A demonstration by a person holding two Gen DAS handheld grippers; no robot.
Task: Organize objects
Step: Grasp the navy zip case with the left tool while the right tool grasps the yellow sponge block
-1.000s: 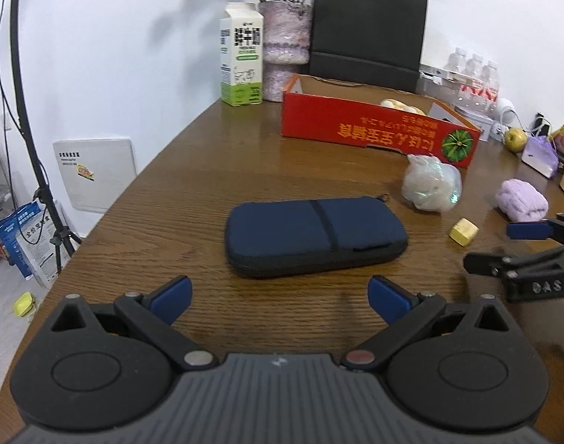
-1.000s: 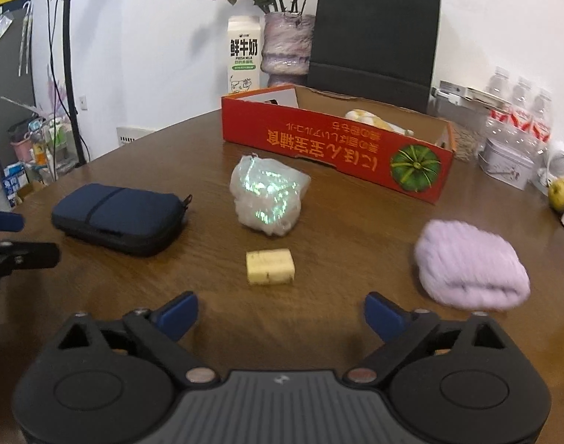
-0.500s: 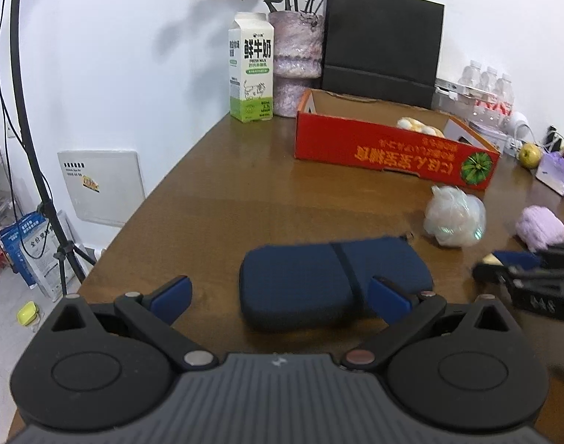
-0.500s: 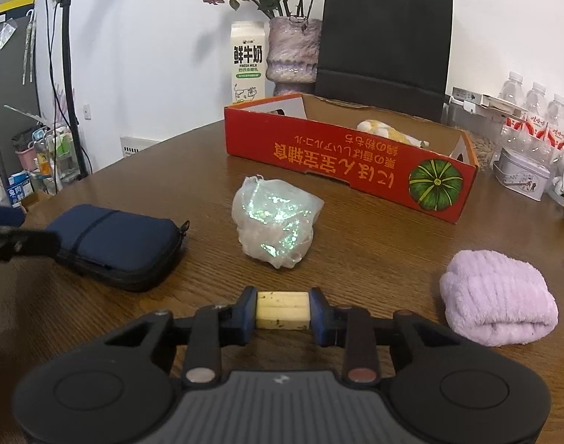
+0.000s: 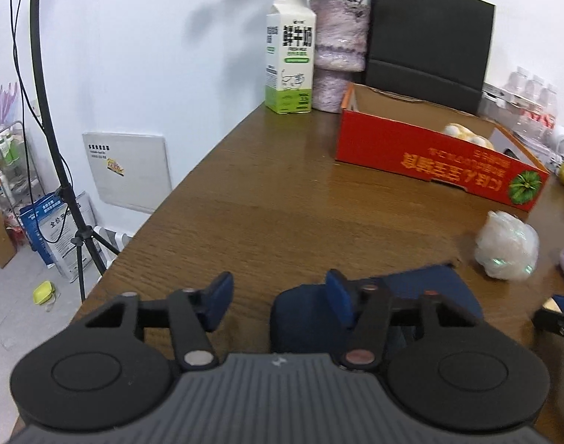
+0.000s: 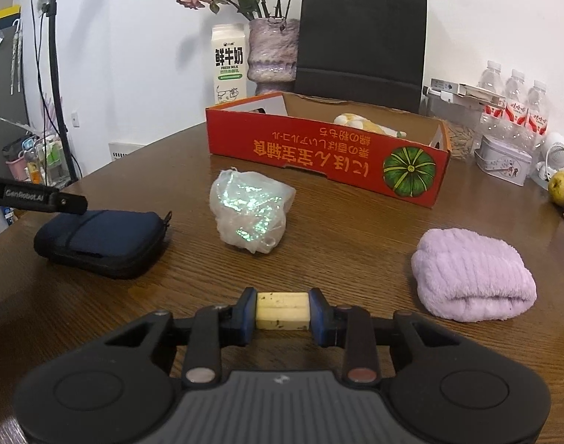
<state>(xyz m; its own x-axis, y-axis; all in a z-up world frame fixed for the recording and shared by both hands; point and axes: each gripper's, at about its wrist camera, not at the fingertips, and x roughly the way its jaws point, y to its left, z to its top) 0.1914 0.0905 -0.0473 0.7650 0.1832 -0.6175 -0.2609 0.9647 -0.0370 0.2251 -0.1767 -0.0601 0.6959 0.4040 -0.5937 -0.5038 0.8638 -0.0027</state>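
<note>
Across the wooden surface, red cardboard box at upper centre, navy pouch at left under the half-open left tongs, lilac towel at right, iridescent bag mid-frame, right tongs at bottom centre clamped on yellow block

glossy wood table, fluffy cloth towel

The table is dark brown wood grain. On it lie a navy pouch, an iridescent clear wrapper, a ribbed lilac towel and a red box with orange lettering and a green pumpkin picture. A pale yellow, dark-speckled block sits between blue pads.
</note>
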